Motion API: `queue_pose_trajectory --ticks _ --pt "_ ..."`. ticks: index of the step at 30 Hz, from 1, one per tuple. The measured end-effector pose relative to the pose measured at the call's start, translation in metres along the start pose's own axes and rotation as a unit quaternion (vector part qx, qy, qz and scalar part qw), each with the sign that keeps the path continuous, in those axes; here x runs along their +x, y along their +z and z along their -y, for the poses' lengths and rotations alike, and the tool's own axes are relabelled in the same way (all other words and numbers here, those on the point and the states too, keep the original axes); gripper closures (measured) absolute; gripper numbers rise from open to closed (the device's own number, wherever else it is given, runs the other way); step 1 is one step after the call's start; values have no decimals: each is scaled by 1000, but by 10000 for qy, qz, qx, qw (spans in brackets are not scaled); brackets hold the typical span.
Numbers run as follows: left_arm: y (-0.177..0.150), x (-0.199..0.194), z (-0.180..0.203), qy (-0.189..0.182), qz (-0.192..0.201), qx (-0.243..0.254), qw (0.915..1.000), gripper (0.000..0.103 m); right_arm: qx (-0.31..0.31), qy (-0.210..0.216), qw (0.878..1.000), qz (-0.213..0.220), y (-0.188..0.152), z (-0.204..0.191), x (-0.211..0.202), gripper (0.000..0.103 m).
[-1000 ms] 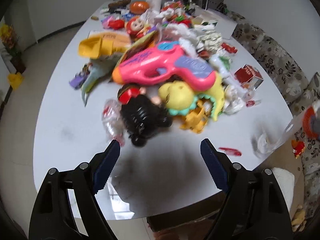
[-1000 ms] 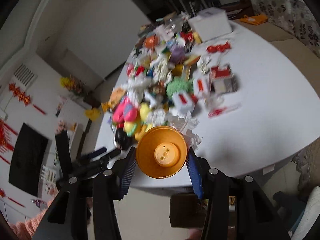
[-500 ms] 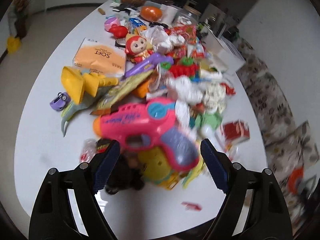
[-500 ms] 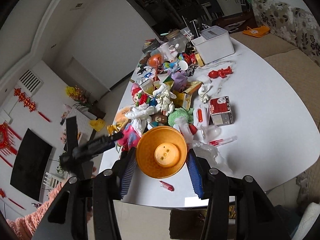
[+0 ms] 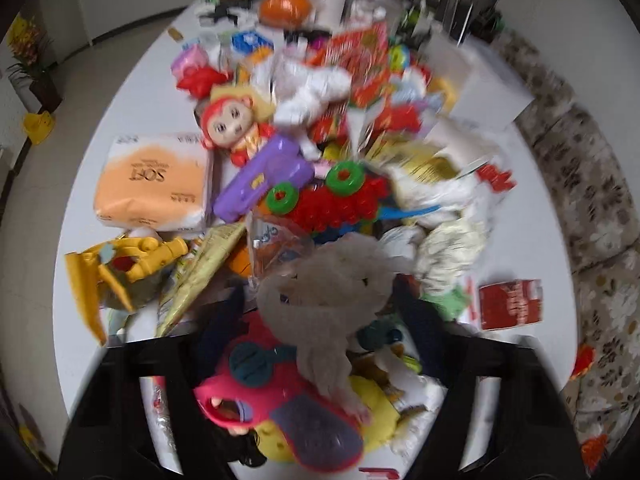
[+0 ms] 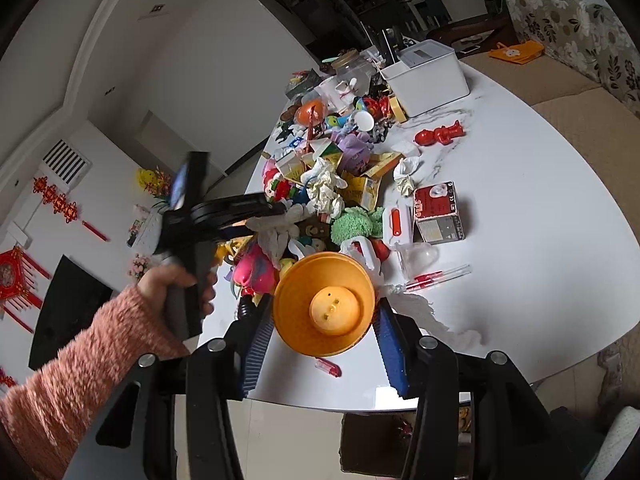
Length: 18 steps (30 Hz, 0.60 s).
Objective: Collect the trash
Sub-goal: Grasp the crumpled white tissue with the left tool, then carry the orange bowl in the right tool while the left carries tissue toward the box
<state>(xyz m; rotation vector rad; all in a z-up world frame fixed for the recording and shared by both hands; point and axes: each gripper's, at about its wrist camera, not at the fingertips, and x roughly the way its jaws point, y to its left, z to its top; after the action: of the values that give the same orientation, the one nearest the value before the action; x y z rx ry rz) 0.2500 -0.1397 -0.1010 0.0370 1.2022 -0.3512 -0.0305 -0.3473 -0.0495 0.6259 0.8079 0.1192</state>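
While the left wrist view was smeared by motion blur, I could make out a crumpled white tissue (image 5: 332,292) sitting between the dark fingers of my left hand-held gripper (image 5: 324,312), above the pink toy gun (image 5: 280,396) and the yellow toy (image 5: 372,404); in that view I could not tell for certain whether the fingers pinched it. In the right wrist view the left hand-held gripper (image 6: 276,216) reached over the toy heap with pale crumpled tissue (image 6: 276,232) at its tip, gripped by a hand (image 6: 180,284) in a pink knitted sleeve, and the tissue looked caught there. My right hand-held gripper (image 6: 324,340) was clamped on an orange bowl (image 6: 324,304), its blue-padded fingers pressed against the bowl's two sides, held over the near edge of the white surface (image 6: 520,216). Beyond the bowl lay more crumpled tissues (image 6: 326,192), a green fuzzy toy (image 6: 352,224), a red and grey box (image 6: 438,212), a clear tube with red ends (image 6: 438,276) and a small red wrapper (image 6: 328,367) on the surface near the bowl. In the left view, an orange tissue pack (image 5: 154,180) and a yellow digger toy (image 5: 120,272) lay to the left of the heap.
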Motion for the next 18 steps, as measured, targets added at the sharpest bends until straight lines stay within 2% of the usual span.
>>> queue_pose_trajectory --ticks 1,4,8,10,14,16,18 --pt "1 1 -1 -124 -24 -35 9999 70 0 7 10000 -10 0 1 0 53" --pt "2 -15 0 -275 230 99 9993 71 11 32 10000 -17 -1 3 1 53" --pt "7 -64 2 -703 637 274 9951 71 74 60 10000 -22 0 5 4 53" --pt "5 -105 0 -1118 1024 294 9880 71 108 120 9999 7 3 3 5 53" --pt "-11 -174 -2 -1580 1645 471 9725 71 -78 174 9998 49 6 -12 4 53" --pt "-35 -212 -3 -1723 1973 778 9619 71 -250 217 9994 85 6 -24 -1 53" --pt "-62 -238 -7 -1847 2092 983 9552 71 -417 272 9987 104 4 -36 -8 53"
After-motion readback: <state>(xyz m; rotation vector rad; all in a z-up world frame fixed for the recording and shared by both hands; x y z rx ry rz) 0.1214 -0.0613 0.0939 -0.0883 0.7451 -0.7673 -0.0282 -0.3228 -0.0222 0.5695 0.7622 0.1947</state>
